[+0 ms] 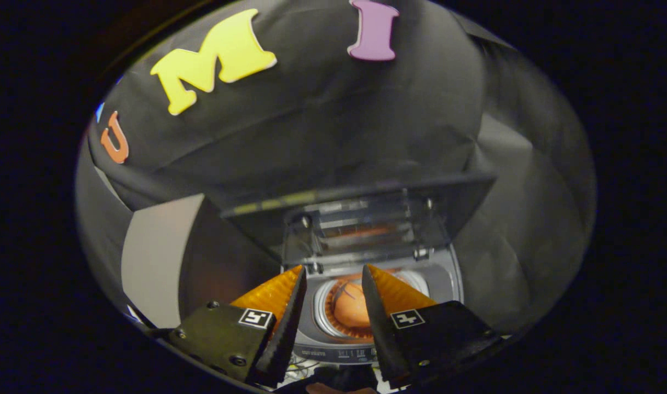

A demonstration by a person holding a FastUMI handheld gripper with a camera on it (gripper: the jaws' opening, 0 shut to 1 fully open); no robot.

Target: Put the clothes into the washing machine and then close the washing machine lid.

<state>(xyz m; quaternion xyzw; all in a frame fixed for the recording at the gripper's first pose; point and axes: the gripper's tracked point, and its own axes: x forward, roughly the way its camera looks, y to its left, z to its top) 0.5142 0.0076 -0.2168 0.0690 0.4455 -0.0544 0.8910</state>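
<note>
A small top-loading washing machine [446, 282] sits just ahead of my fingers, its lid [361, 219] raised upright behind the drum opening. Inside the round drum lies an orange garment [349, 309], seen through the gap between my fingers. My gripper [333, 276] hovers above the drum, open, with nothing between its fingers. The left fingertip [295, 284] and the right fingertip [373, 282] frame the drum mouth. The control strip [339, 354] of the machine runs along its near edge, below the drum.
Black cloth walls surround the machine at the back and on both sides. A pale panel [153, 262] stands to the left of the machine. Some wires [300, 368] lie below the control strip near my fingers.
</note>
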